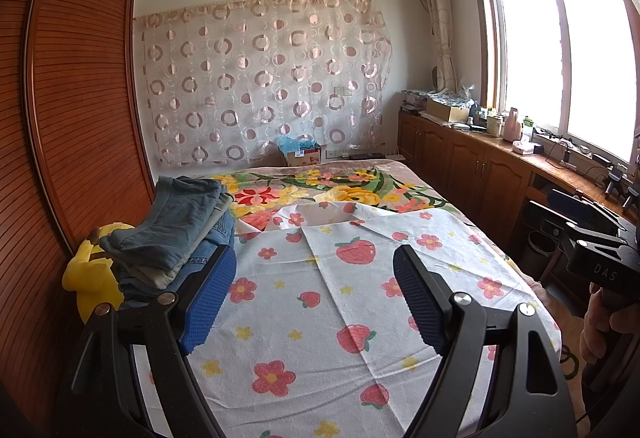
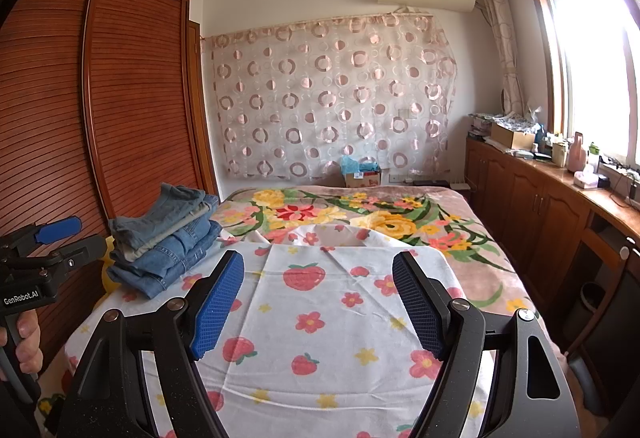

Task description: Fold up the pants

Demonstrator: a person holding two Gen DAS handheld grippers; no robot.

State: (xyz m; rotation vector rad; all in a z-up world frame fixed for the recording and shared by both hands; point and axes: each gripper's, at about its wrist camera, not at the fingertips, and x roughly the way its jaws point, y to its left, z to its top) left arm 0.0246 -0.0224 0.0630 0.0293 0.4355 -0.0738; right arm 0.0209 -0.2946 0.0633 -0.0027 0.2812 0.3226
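Note:
A stack of several folded denim pants (image 1: 180, 230) lies at the left edge of the bed, also in the right wrist view (image 2: 168, 238). My left gripper (image 1: 314, 258) is open and empty above the white strawberry-print sheet (image 1: 340, 318), just right of the stack. My right gripper (image 2: 318, 262) is open and empty above the same sheet (image 2: 320, 318). The left gripper shows at the left edge of the right wrist view (image 2: 48, 238), the right gripper at the right edge of the left wrist view (image 1: 592, 238). No unfolded pants are in view.
A yellow plush toy (image 1: 92, 278) sits under the stack by the wooden wardrobe (image 1: 72, 118). A floral blanket (image 1: 340, 194) covers the far bed. A cardboard box (image 1: 304, 154) stands behind it. Wooden cabinets (image 1: 480, 166) with clutter line the right wall.

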